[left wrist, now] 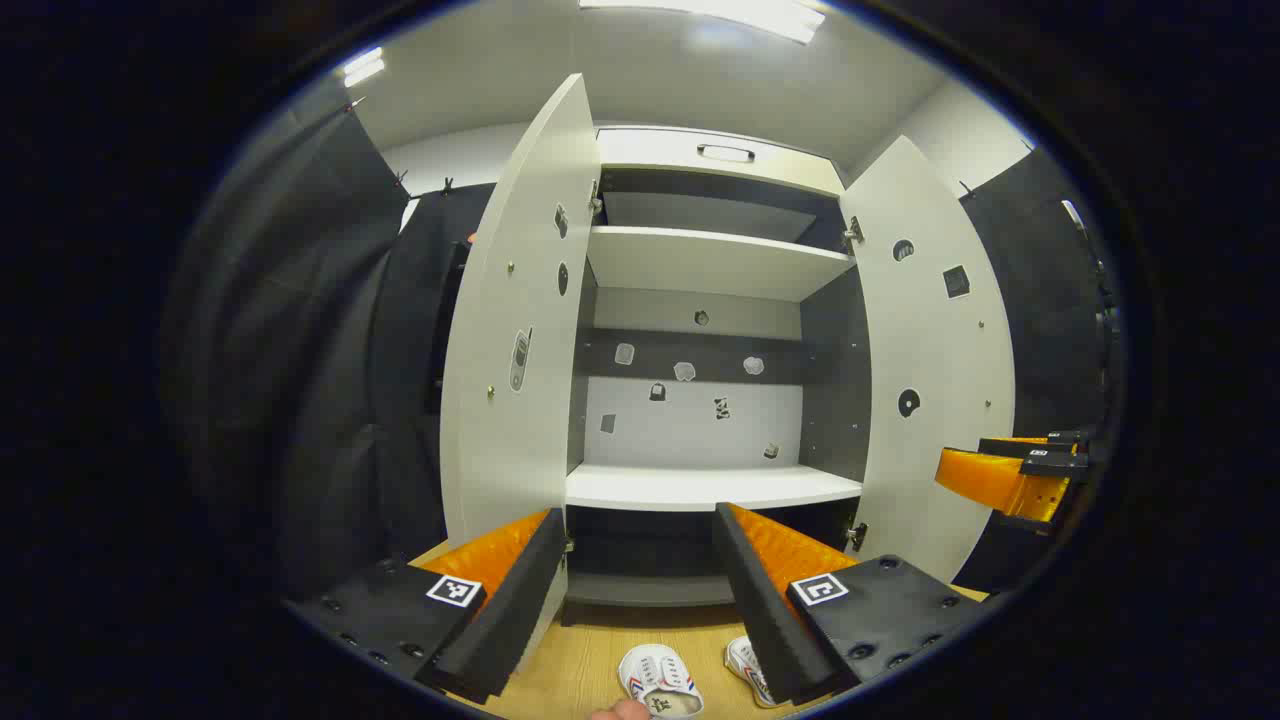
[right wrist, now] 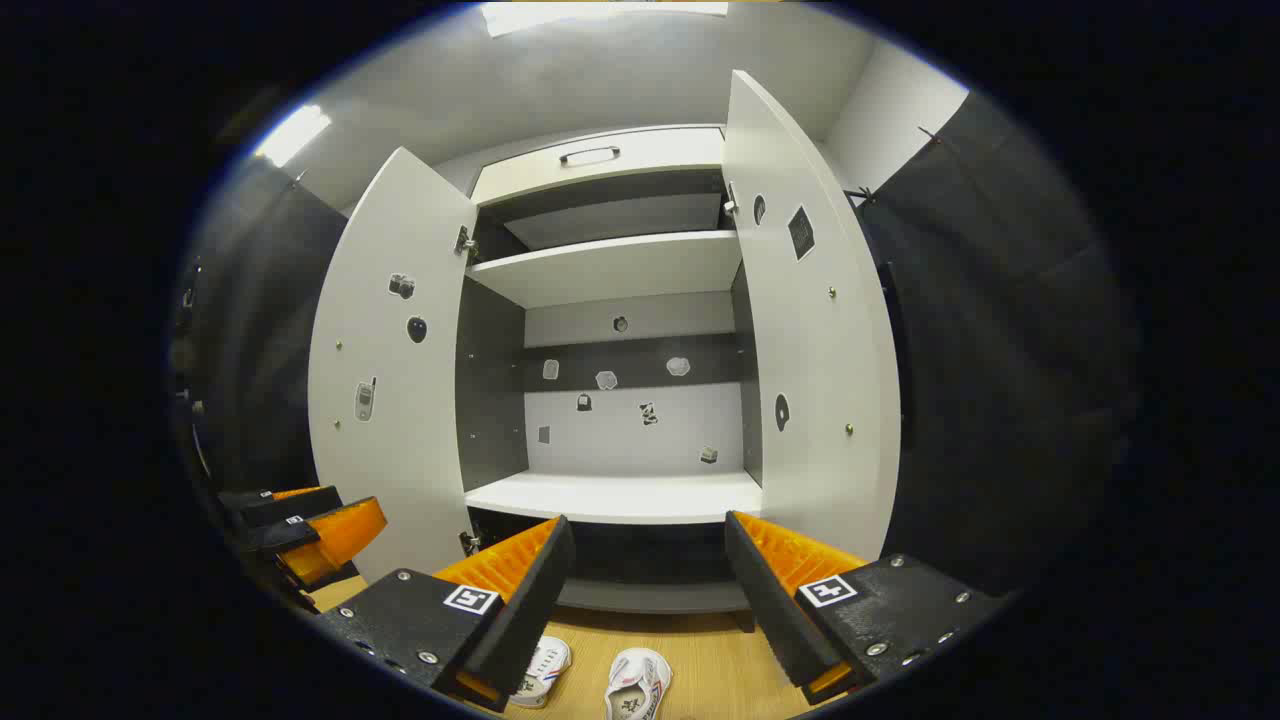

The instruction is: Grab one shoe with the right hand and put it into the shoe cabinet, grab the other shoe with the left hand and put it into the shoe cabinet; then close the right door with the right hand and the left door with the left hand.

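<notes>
Two small white shoes with red and blue stripes lie on the wooden floor before the open shoe cabinet. In the left gripper view one shoe lies between my fingers' lower ends and the other shoe peeks out beside the right finger. My left gripper is open and holds nothing, well above the shoes. In the right gripper view both shoes lie below my open, empty right gripper. Both cabinet doors stand wide open. The right gripper also appears far right in the left gripper view.
The cabinet has white shelves, a dark back band with small stickers, and a drawer with a handle on top. Black cloth walls flank it. A fingertip shows at the bottom edge. The left gripper appears at the lower left of the right gripper view.
</notes>
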